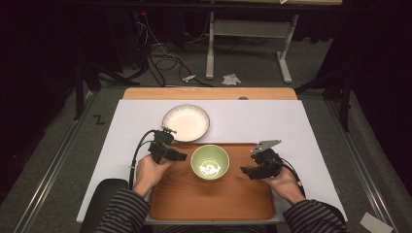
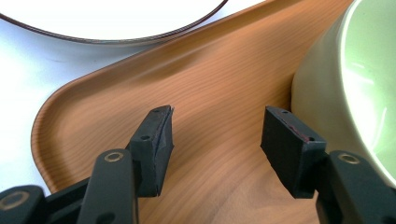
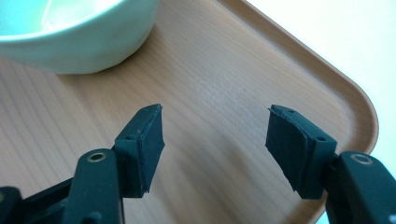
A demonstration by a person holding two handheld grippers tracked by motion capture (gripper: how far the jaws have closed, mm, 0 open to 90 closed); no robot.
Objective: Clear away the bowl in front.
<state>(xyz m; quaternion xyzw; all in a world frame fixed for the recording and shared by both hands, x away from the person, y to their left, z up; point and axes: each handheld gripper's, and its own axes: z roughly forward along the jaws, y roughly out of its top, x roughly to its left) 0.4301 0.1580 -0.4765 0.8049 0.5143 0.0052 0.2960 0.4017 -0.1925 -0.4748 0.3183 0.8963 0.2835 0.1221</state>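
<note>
While the white-covered counter [image 1: 291,126] carries a wooden tray [image 1: 214,199], the green bowl [image 1: 210,161] sits at the tray's far middle, with a white plate [image 1: 186,122] just beyond its rim. The left hand-held gripper [image 1: 182,157] and right hand-held gripper [image 1: 244,171] flank the bowl, jaws spread wide, holding nothing.

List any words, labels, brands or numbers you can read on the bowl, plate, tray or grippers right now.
None can be read.
Green bowl: plain, only a light glare inside.
White plate: a dark rim line, no writing.
Wooden tray: bare grain.
Left gripper and right gripper: black, no legible marking.
</note>
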